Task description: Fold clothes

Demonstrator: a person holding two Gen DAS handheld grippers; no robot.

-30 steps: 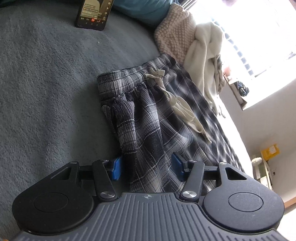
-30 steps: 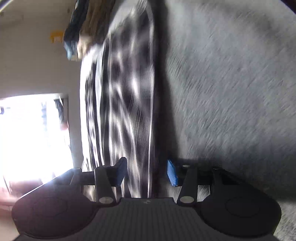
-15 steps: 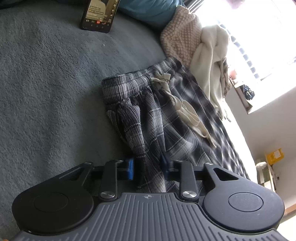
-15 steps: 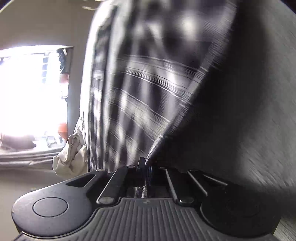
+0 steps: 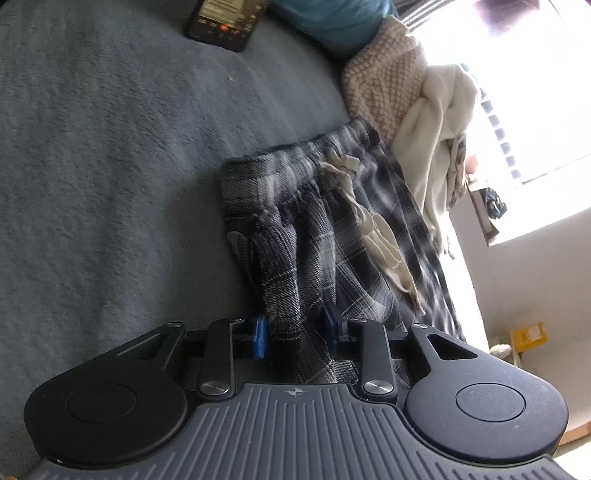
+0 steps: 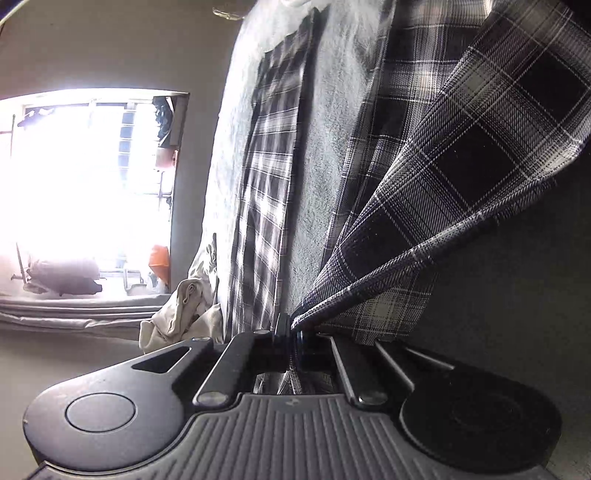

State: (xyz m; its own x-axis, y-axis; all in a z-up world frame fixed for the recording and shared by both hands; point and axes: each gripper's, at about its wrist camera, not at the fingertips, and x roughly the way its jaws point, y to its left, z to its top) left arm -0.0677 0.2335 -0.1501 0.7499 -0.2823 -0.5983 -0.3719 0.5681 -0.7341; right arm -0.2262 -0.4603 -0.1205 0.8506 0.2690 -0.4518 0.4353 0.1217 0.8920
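The plaid trousers (image 5: 314,229) are laid out on the grey blanket (image 5: 110,166), waistband and cream drawstring (image 5: 373,229) at the far end, and a gathered ridge of the cloth is bracketed by the left gripper (image 5: 295,332) — its jaws are easing apart, the blue pads (image 5: 259,334) just beside the fabric, not clearly pressing on it. The right gripper (image 6: 294,338) is pressed together on a pinch of the trousers' edge, and the cloth is fanned up taut from that pinch, presumably so that it can be carried over for a fold. Only in the left view are the phone (image 5: 225,22) and the heaped knitwear (image 5: 388,88) at the far edge shown; only in the right view is the lifted panel seen, with a flat strip of plaid (image 6: 266,184) lying to its left.
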